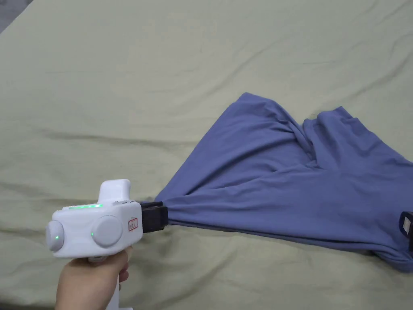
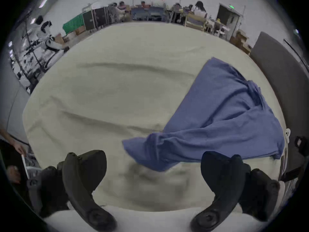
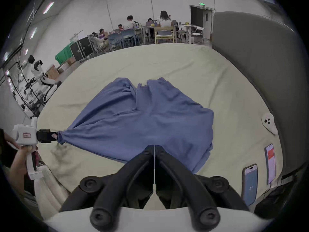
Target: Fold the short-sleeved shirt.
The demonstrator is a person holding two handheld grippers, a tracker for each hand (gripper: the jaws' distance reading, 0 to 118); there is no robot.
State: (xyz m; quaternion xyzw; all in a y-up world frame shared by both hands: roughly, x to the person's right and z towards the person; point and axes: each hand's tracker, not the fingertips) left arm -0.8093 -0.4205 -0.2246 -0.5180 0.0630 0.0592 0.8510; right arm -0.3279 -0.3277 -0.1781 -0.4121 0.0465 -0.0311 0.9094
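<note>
Two handheld grippers work one blue short-sleeved shirt [image 1: 282, 181].

Right gripper [image 3: 154, 146]: in its own view the jaws are pressed together with only a hairline between them. The tips sit at the shirt's near edge and clamp it.

Left gripper [image 1: 163, 217]: the views disagree.
- Head view: its black jaws meet a gathered corner of the shirt, and folds fan out from that point. A hand [image 1: 92, 278] holds the white body.
- Right gripper view: the same corner runs to a point at the jaw tips.
- Left gripper view: the jaws stand wide apart, and a blurred shirt corner lies ahead of them, touching neither.

Whether this gripper is gripping cannot be told.

The shirt lies spread and creased on a pale green sheet [image 1: 161, 80], stretched between the two grippers.

Only the wide-angle gripper views take in the surroundings. The right gripper view shows two phones [image 3: 250, 185] lying on the sheet near a grey padded panel [image 3: 250, 59], with a small white device [image 3: 269, 122] beside the panel. Beyond the sheet, people sit at tables [image 3: 150, 24] against a white wall.
</note>
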